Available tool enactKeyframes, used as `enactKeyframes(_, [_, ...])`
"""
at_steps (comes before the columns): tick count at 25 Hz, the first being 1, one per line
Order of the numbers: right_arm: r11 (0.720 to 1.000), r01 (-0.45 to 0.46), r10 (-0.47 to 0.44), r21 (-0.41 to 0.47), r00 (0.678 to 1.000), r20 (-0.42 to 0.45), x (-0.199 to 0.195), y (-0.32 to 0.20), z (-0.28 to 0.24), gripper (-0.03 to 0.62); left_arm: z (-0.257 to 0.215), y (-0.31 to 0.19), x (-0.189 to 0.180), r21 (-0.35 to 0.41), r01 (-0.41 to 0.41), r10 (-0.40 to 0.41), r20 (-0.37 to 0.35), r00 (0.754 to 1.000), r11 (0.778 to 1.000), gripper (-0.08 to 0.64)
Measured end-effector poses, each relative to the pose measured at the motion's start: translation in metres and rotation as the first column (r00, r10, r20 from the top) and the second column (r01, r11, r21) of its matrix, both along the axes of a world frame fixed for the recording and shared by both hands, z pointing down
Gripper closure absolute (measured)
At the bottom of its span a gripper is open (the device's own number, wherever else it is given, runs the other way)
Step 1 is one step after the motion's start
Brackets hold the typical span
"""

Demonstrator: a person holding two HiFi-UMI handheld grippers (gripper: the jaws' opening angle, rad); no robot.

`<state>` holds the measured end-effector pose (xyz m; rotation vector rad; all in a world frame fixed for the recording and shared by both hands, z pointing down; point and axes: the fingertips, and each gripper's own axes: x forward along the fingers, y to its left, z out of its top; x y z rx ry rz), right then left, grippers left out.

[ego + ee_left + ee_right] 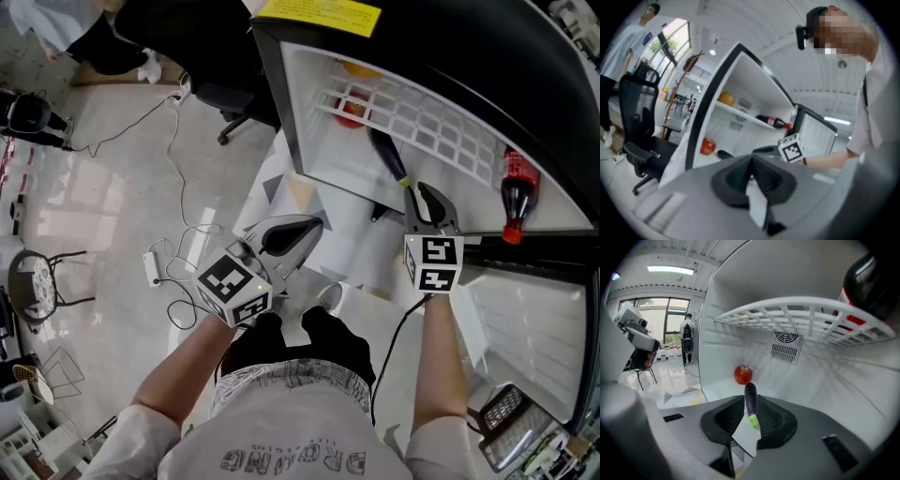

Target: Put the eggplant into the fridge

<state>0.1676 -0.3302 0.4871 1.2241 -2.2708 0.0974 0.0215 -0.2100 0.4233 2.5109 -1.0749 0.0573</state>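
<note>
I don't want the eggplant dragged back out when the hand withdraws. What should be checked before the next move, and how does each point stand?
1. Eggplant lies on the fridge floor: ok.
2. Right gripper free of it: jaws slightly apart, stem end at the gap, no pad seen pressing: ok.
3. Eggplant apart from the apple: ok.
4. Wire shelf above the right gripper, not touching: ok.
5. Left gripper empty, outside the fridge: ok.
6. Clear to close the fridge: not ok, the right gripper sits in its opening.
</note>
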Motion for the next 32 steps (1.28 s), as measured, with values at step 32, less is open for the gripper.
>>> enactKeyframes(32, [0.999,-0.037,0.031,0.024,0.979,0.201,-0.034,0.115,-0.105,0.588,-0.063,0.037,-0.015,0.076,-0.111,0.111,0.004,0.994,0.991,0.552])
